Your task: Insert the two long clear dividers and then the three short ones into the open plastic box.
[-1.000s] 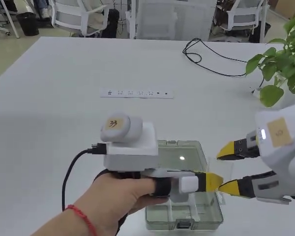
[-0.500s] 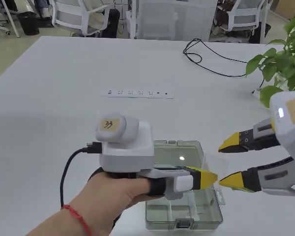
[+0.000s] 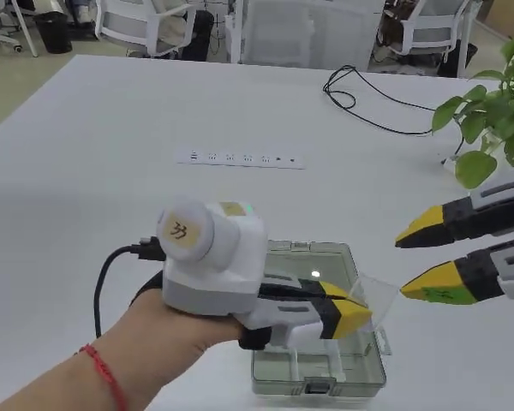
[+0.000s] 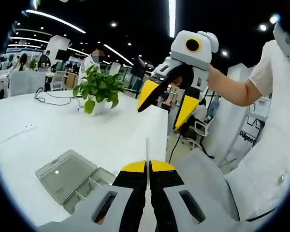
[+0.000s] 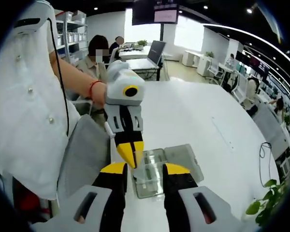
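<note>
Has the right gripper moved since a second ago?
Yes: the right gripper has drawn back rightward from the box, toward the plant.

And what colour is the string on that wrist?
Red. The string shows best in the head view.

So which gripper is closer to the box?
Left. The left gripper is over the plastic box, holding a clear divider; the right gripper is open, off beside it.

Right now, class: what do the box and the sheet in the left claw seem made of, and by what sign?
Box: probably smoky translucent plastic, glossy; its floor shows through the walls, a light glints on the lid. Sheet in the left claw: likely clear plastic; the table shows through it.
</note>
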`<state>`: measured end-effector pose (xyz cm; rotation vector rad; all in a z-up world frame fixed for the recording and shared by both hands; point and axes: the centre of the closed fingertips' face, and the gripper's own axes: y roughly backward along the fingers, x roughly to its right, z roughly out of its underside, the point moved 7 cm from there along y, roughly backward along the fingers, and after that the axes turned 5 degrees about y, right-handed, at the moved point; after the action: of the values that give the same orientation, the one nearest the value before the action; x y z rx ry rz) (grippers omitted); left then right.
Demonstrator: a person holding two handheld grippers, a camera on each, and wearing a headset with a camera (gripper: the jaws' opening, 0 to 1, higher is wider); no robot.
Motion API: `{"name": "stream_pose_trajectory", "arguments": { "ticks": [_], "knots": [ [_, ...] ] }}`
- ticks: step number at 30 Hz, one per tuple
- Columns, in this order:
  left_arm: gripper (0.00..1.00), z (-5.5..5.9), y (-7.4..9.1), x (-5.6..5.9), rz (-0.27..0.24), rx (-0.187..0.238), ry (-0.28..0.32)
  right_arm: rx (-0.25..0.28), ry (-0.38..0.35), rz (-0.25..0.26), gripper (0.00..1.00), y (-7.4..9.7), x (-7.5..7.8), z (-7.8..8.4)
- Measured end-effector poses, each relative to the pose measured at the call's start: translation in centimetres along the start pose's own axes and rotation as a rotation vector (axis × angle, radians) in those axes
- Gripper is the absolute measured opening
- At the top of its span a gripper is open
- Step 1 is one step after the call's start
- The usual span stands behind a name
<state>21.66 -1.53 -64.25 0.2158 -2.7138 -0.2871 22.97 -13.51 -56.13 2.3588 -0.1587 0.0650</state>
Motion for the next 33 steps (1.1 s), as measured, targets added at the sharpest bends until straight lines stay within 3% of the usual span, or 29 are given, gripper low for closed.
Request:
{"name": "stream_pose_trajectory", "arguments": {
  "ticks": [7,16,33],
  "knots": [
    [0.00,0.1,0.1,1.0,0.051,-0.027,-0.083,0.000,0.010,-0.084,0.27,-0.6,-0.8,-0.2],
    [0.00,-0.4,0.3,2.0,0.095,-0.002,-0.145,-0.012,0.019,-0.176,0.20,-1.4,-2.2,-0.2],
    [0.00,-0.7,0.6,2.7,0.118,0.021,-0.174,-0.001,0.022,-0.241,0.03,-2.1,-3.3,0.0]
  ]
}}
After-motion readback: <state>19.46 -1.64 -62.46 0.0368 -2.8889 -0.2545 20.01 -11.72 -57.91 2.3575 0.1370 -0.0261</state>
